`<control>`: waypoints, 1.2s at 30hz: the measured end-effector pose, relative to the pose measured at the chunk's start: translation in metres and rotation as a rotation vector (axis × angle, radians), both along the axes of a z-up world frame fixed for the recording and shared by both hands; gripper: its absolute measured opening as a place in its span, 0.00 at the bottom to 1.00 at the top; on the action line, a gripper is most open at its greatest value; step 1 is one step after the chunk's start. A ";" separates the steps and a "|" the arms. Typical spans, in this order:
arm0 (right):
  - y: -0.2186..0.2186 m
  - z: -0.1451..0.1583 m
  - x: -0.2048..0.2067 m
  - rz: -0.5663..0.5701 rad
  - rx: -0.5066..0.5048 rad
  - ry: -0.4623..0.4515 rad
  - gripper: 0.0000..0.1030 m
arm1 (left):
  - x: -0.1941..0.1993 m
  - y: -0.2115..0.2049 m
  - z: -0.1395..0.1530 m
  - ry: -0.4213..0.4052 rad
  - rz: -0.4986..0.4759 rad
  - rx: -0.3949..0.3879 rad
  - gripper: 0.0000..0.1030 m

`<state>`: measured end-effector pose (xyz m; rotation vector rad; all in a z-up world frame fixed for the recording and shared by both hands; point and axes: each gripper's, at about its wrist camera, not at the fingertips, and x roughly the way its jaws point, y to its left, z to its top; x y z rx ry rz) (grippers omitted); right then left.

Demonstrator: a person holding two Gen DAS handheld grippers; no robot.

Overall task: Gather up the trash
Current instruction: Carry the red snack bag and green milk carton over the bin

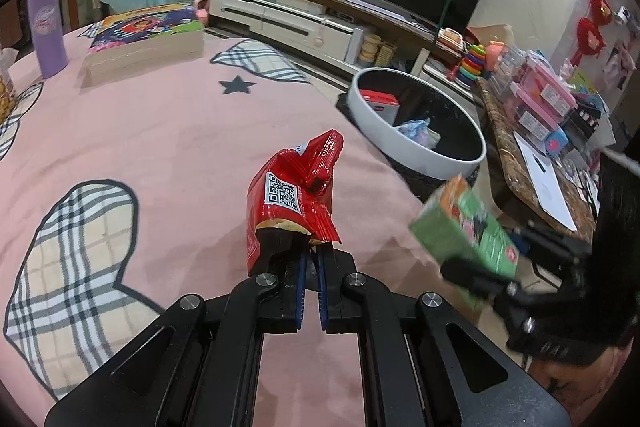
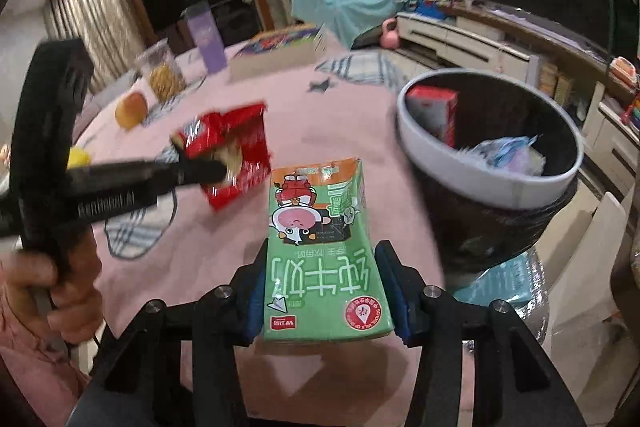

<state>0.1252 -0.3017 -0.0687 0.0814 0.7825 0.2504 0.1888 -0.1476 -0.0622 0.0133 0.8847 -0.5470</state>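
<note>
- The left tool (image 1: 310, 259) is pressed together on the lower edge of a red snack wrapper (image 1: 294, 195), which it holds up clear of the pink tabletop (image 1: 160, 131).
- The right tool (image 2: 326, 291) pinches a green milk carton (image 2: 324, 247) between its blue pads (image 2: 256, 301); the carton is lifted off the tabletop and points toward the edge where the bin stands.
- The white-rimmed trash bin (image 2: 480, 183), lined with a black bag, stands just beyond the tabletop's right edge. Inside lie a red-and-white box (image 2: 434, 107) and some crumpled pale plastic (image 2: 508, 151), so part of the collecting looks done.
- Both held pieces are not yet in the bin; the carton is nearer to it than the wrapper, judging from the right wrist view.
- What is left, as I read it: carry each piece over the rim and let go, carton probably first.
- Other things on the tabletop look like keepers rather than trash: a purple tumbler (image 1: 46, 27) and a thick picture book (image 1: 148, 31) toward the far edge, a clear jar of snacks (image 2: 162, 75) and an orange fruit (image 2: 131, 111) toward the left edge.
- No other loose wrapper shows on the visible cloth, though the near part of the tabletop is hidden behind the tools.
</note>
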 end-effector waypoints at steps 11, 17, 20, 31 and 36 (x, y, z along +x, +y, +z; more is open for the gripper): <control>-0.045 0.013 0.012 -0.088 0.156 -0.025 0.49 | 0.002 -0.041 0.009 -0.004 -0.082 0.008 0.04; -0.063 0.021 0.018 -0.118 0.177 -0.045 0.49 | 0.006 -0.062 0.018 -0.021 -0.121 0.013 0.04; -0.072 0.026 0.023 -0.129 0.177 -0.056 0.49 | 0.008 -0.072 0.020 -0.025 -0.138 0.013 0.04; -0.106 0.033 0.045 -0.163 0.234 -0.062 0.49 | 0.021 -0.112 0.033 -0.044 -0.203 0.019 0.04; -0.117 0.038 0.056 -0.181 0.233 -0.069 0.49 | 0.034 -0.124 0.036 -0.047 -0.211 0.023 0.04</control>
